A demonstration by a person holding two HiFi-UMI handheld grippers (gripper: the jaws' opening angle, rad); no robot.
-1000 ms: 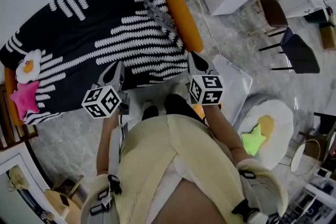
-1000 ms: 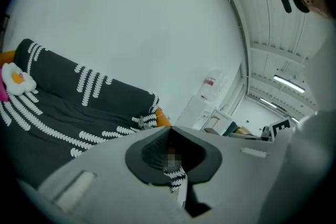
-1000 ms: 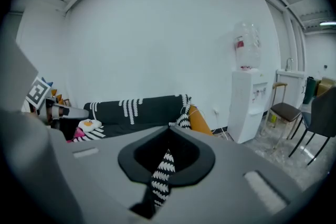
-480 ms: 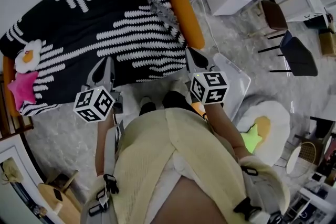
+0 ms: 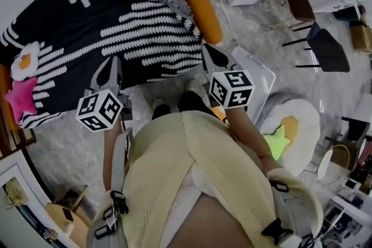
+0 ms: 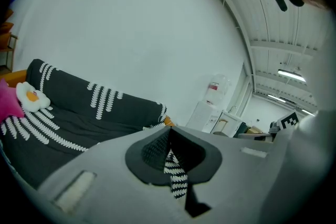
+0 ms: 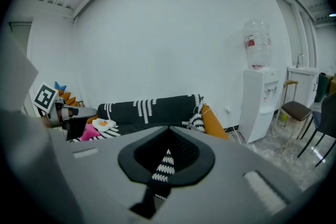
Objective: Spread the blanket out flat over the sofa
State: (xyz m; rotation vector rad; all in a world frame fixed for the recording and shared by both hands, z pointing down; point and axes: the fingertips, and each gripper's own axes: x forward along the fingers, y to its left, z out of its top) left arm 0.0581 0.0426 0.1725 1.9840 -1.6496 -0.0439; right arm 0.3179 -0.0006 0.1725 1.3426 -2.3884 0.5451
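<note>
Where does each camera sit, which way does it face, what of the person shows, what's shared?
Head view: on the head, facing steeply down at blanket on sofa; torso, left gripper, right gripper show.
Left gripper view: on that gripper, facing the sofa and wall; jaws shut on blanket.
Right gripper view: on that gripper, facing sofa and water dispenser; jaws shut on blanket.
Shared: blanket-covered sofa.

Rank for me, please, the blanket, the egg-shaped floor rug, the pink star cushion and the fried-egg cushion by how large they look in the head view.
1. blanket: largest by far.
2. egg-shaped floor rug.
3. pink star cushion and fried-egg cushion: about alike at the picture's edge, so unranked.
</note>
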